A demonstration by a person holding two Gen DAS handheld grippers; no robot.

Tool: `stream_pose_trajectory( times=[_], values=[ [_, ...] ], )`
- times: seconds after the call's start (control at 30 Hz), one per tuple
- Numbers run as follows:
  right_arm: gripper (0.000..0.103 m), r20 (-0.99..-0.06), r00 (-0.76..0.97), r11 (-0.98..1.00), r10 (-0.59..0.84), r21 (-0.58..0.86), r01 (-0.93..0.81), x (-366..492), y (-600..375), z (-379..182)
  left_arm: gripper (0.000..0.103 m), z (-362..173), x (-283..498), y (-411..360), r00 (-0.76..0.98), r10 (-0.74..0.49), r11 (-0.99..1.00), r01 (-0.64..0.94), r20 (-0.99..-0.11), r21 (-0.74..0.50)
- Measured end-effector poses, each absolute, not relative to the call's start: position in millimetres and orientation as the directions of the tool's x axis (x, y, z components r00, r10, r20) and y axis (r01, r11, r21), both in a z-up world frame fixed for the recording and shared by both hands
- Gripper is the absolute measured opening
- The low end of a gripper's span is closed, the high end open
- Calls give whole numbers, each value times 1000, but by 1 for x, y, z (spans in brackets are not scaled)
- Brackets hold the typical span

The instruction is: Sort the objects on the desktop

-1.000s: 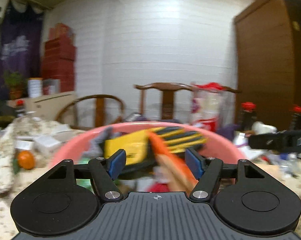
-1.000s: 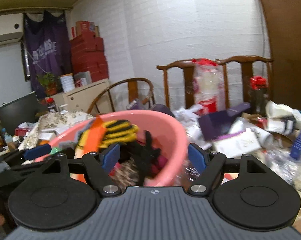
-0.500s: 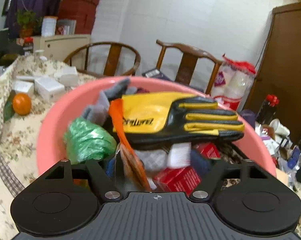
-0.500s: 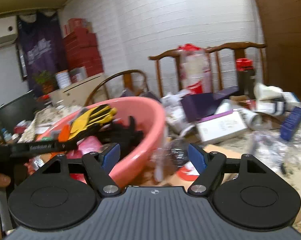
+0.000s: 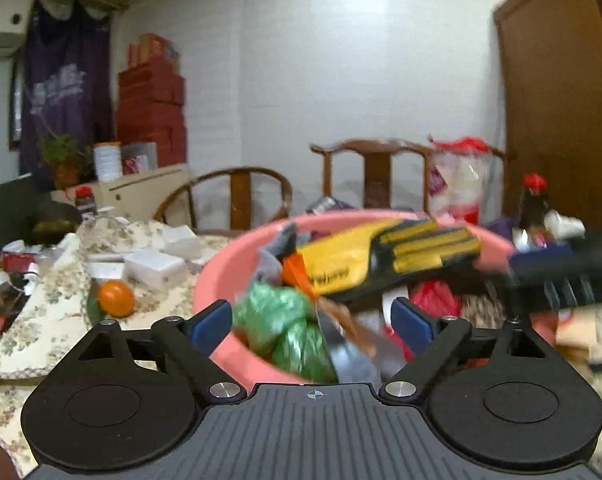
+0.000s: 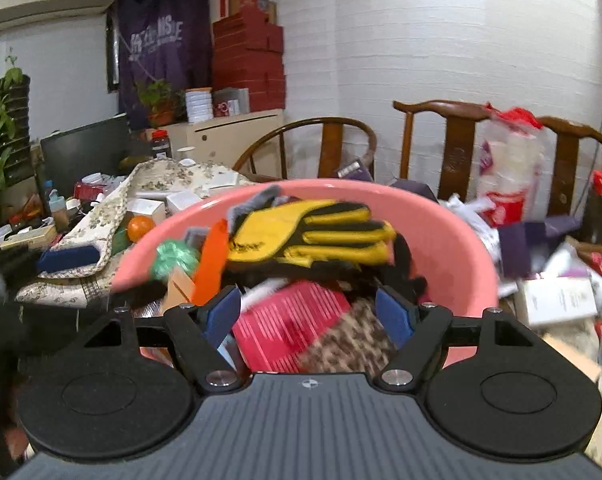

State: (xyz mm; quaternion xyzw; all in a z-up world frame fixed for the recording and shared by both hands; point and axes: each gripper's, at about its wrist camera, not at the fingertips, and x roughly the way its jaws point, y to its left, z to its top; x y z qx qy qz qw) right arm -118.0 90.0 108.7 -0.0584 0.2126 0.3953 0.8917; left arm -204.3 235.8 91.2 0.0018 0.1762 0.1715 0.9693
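One round pink plastic basin (image 6: 453,240) sat on your cluttered counter (image 5: 29,344), one yellow-and-black work glove (image 6: 301,232) topping its pile. You held your left gripper (image 5: 312,322) and right gripper (image 6: 307,314) over it, fingers wide, both empty. One orange fruit (image 5: 116,298) lay beside the basin.

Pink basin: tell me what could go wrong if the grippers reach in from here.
1. The yellow glove lies loosely on top of the heap in the pink basin; pulling anything beneath it may tip it over the rim.
2. The left gripper and right gripper, both open, face the same basin, so they could collide.
3. The orange fruit sits loose beside the basin and could roll if the basin is nudged.
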Motion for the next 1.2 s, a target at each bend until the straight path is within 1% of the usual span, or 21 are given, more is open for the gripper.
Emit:
stream_pose_trajectory(
  times=[0.07,0.1,0.13,0.17,0.2,0.23,0.3,0.33,0.4,0.47,0.57,0.63,0.67,0.73,0.77,0.83,0.9,0.93,1.0,1.1,1.2],
  values=[
    [79,-472,564,663,677,58,-747,-111,102,115,94,88,-200,239,872,310,949,-310,-378,64],
    [81,-530,501,637,684,99,-764,-101,107,117,94,85,-193,241,860,298,952,-300,-413,62],
    [80,-603,403,599,689,160,-784,-88,116,116,94,81,-184,244,849,285,955,-289,-446,61],
    [80,-638,348,589,687,209,-780,-77,123,113,94,79,-173,245,846,291,955,-286,-447,81],
    [80,-652,350,609,673,221,-761,-69,129,111,93,75,-163,245,832,307,950,-294,-462,101],
    [80,-662,370,629,652,200,-751,-63,136,109,92,73,-153,249,822,306,950,-299,-480,93],
    [87,-665,420,665,618,156,-731,-48,148,106,91,71,-130,263,805,266,953,-304,-530,16],
    [84,-663,459,698,591,136,-703,-40,152,105,89,70,-122,267,797,271,949,-317,-539,9],
    [84,-673,465,717,575,143,-682,-19,156,102,89,78,-111,276,794,290,940,-342,-534,1],
    [84,-685,474,747,553,157,-646,-4,156,98,88,83,-104,282,775,331,925,-379,-538,23],
    [85,-679,524,783,514,122,-609,10,155,99,87,84,-85,286,734,406,904,-411,-544,121],
    [86,-674,540,805,504,139,-577,19,152,99,86,84,-75,291,710,373,913,-395,-597,101],
    [86,-681,537,814,498,153,-561,23,150,98,88,84,-74,293,713,356,920,-382,-604,92],
    [85,-694,532,819,485,146,-555,24,147,97,89,85,-81,292,721,375,912,-400,-582,92],
    [85,-688,537,814,488,137,-564,18,143,98,91,85,-88,291,744,359,918,-389,-563,71],
    [85,-667,532,789,522,141,-598,6,135,102,92,85,-100,290,775,313,931,-364,-548,18],
    [85,-637,531,770,559,161,-618,-10,126,109,93,89,-113,286,796,313,931,-365,-518,3],
    [86,-621,529,759,578,170,-629,-18,121,113,96,91,-119,281,804,318,933,-361,-502,12],
    [86,-588,528,732,612,171,-659,-33,115,122,97,95,-131,271,812,352,927,-373,-465,50],
    [90,-527,555,713,644,151,-685,-61,101,134,100,101,-147,255,819,400,914,-392,-411,107],
    [96,-462,587,711,665,151,-687,-87,84,141,102,105,-167,241,827,427,903,-410,-367,128]
  ],
)
